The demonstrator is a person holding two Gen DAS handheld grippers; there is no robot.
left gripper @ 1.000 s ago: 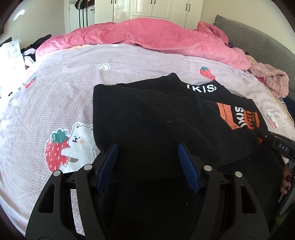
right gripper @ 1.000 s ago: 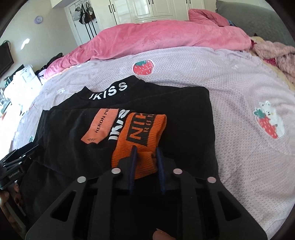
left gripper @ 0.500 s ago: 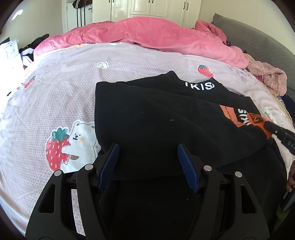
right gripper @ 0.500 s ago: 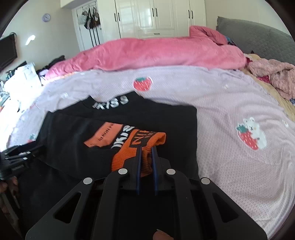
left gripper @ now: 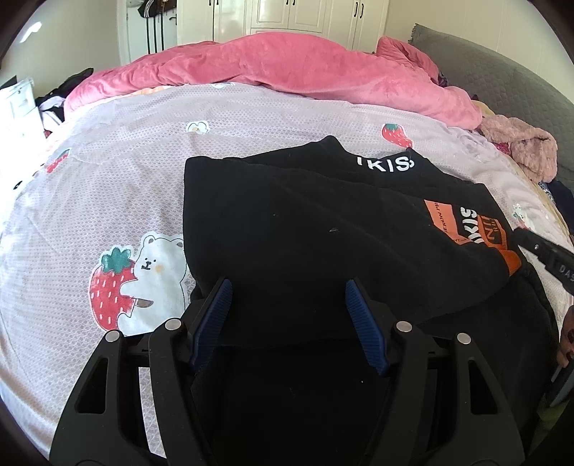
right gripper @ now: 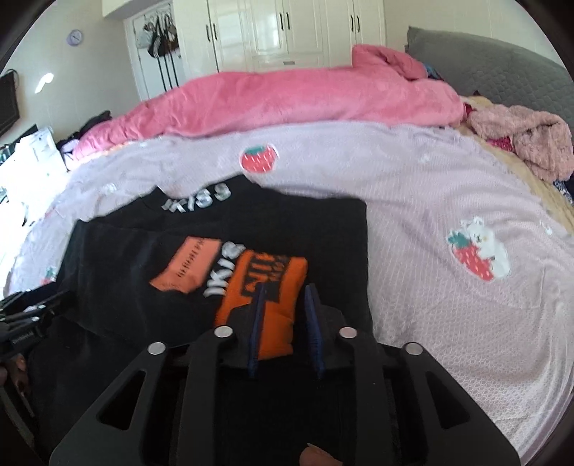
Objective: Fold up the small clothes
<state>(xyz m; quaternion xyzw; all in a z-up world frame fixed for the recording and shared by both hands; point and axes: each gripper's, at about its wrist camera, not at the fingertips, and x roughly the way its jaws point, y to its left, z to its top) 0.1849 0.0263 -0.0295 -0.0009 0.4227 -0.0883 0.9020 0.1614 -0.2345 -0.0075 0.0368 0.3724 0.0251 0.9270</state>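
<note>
Pink duvet [left gripper: 287, 68], white wardrobe [right gripper: 287, 32] behind

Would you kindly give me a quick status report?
Left claw open over black garment. Right claw just opening, orange cuff between. Nothing in the way.

We find right wrist view motion-blurred; sweater lettering [right gripper: 195, 203] unreadable. Right gripper [left gripper: 545, 256] cut off by left view's edge, jaws unseen there.
</note>
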